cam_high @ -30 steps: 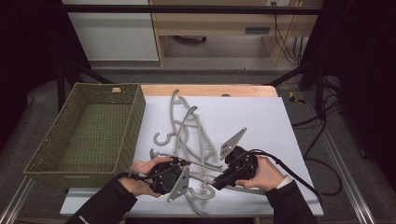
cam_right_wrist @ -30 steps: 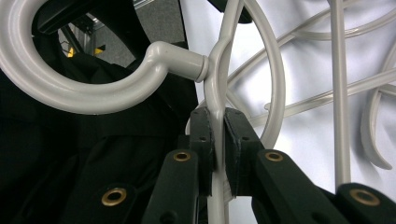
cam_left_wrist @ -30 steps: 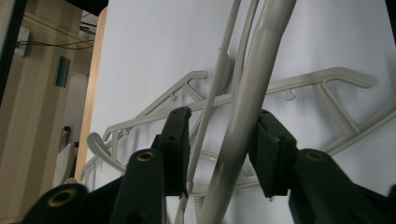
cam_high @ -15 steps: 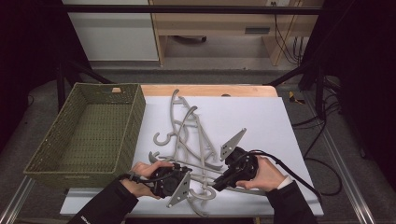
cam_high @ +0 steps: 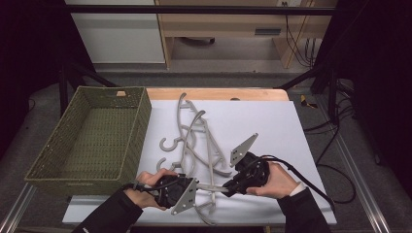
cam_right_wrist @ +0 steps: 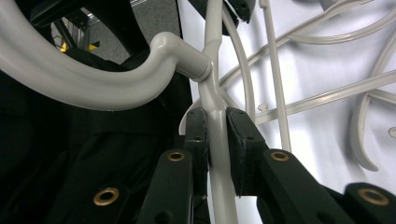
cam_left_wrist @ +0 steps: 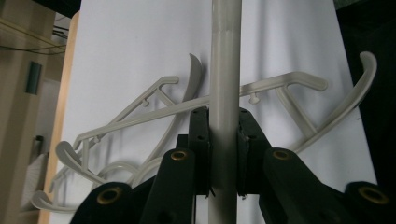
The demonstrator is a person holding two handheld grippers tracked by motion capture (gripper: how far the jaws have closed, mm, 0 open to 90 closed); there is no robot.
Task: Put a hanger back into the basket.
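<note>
**Both grippers clamping one grey hanger at the near edge**

The left gripper (cam_high: 192, 187) is pinching the bar of a grey plastic hanger (cam_left_wrist: 224, 70), its jaws having just been closing until the pads are pressing on both sides. The right gripper (cam_high: 228, 188) is gripping the same hanger beside its hook, jaws nearly together on the thin plastic. The hanger is lying at the near edge of the white table (cam_high: 272, 121), with more hangers (cam_high: 194, 131) piled just beyond. A woven basket (cam_high: 92, 141) is sitting to the left.
</note>
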